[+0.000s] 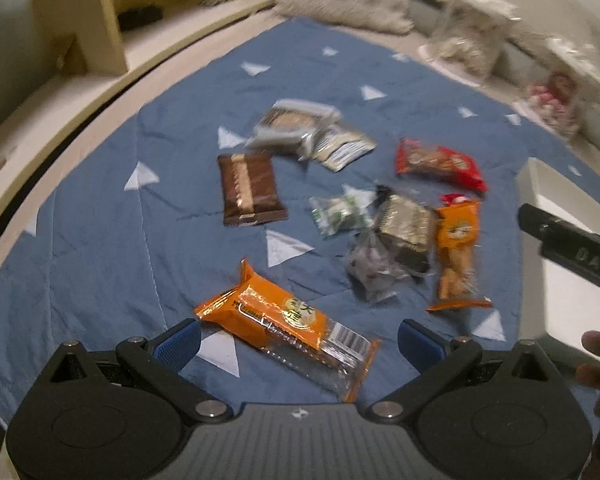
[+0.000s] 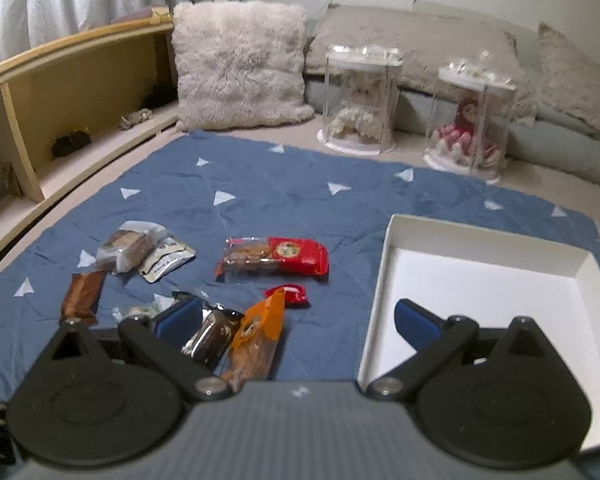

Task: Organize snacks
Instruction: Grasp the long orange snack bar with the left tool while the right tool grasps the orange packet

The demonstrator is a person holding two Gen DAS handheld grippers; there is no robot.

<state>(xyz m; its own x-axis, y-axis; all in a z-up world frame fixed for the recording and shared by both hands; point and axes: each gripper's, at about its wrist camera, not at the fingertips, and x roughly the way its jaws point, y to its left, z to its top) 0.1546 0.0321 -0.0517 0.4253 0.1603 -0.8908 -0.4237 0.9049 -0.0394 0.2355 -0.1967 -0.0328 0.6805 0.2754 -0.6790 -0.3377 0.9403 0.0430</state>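
Snacks lying loose on the blue mat; white box standing empty; nothing yet sorted.

The left hand-held gripper (image 1: 299, 334) is hovering with jaws spread wide and empty over the orange pack (image 1: 284, 322) at lower centre of its view, judged the likely first pick. The right hand-held gripper (image 2: 298, 316) is also gaping, holding nothing, low near the box (image 2: 384, 276) at lower right, apparently readying for transfers. The snacks are sitting scattered mid-mat (image 2: 260, 184): a red pack (image 2: 276, 258), a brown bar (image 1: 250, 188), a second orange pack (image 2: 256, 340), several crinkled foil and clear wrappers. All are appearing sealed and light.
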